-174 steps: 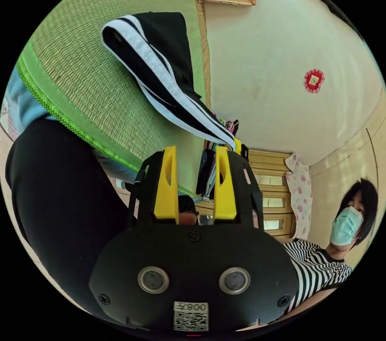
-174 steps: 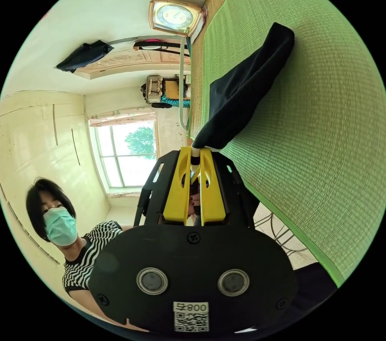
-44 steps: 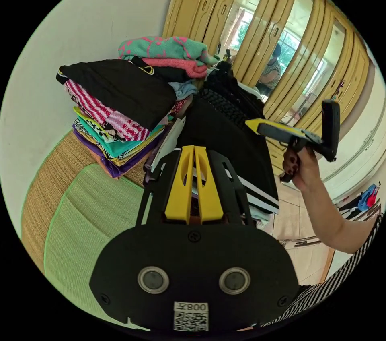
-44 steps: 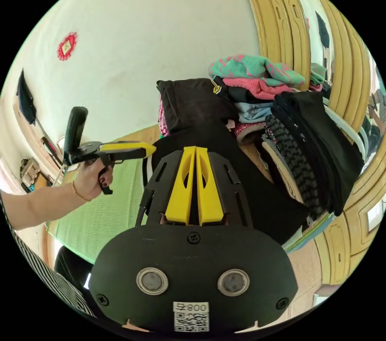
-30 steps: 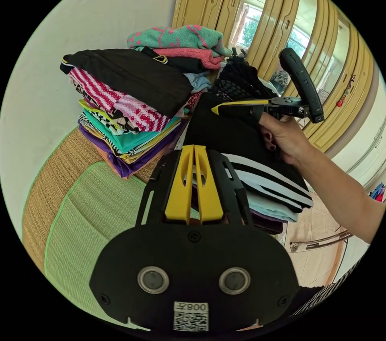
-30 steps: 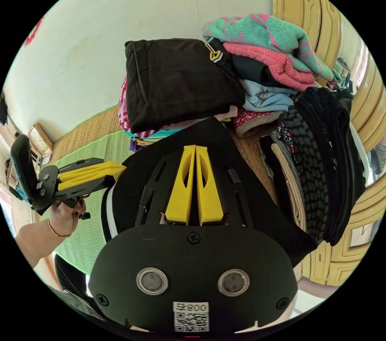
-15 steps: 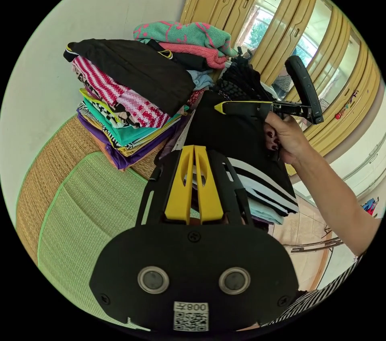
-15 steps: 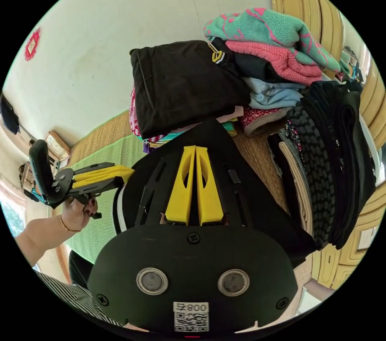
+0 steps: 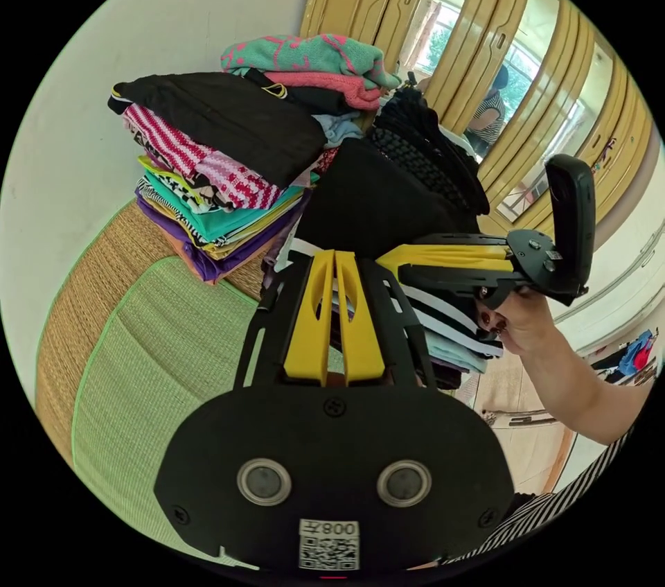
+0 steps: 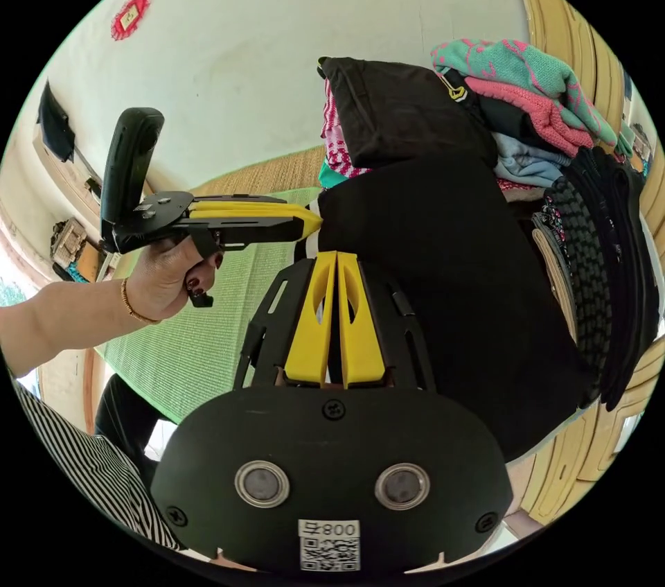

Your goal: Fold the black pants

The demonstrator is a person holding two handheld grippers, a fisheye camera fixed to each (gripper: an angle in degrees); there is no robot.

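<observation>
The folded black pants [image 9: 377,209] with white side stripes lie on top of a pile of folded clothes; they also show, as a broad black slab, in the right gripper view [image 10: 443,268]. My left gripper [image 9: 336,254] is shut with nothing between its jaws, just short of the pants' striped edge. From the right, my right gripper [image 9: 382,259] comes in, held by a hand [image 9: 526,330], shut and empty, over the striped side. In the right gripper view, the right gripper [image 10: 336,256] is shut below the pants. The left gripper [image 10: 315,222] touches their white-striped corner.
A tall pile of folded clothes [image 9: 208,164] stands on the green woven mat [image 9: 159,351] against the pale wall. Dark knitted garments [image 10: 589,254] are stacked to the right. Yellow wardrobe doors with mirrors [image 9: 485,46] rise behind. A striped sleeve [image 10: 76,448] is at the lower left.
Earlier both grippers held the pants over the mat; now they lie on the pile, released. In the last half second the right gripper drew back from the pants' top to their striped near edge.
</observation>
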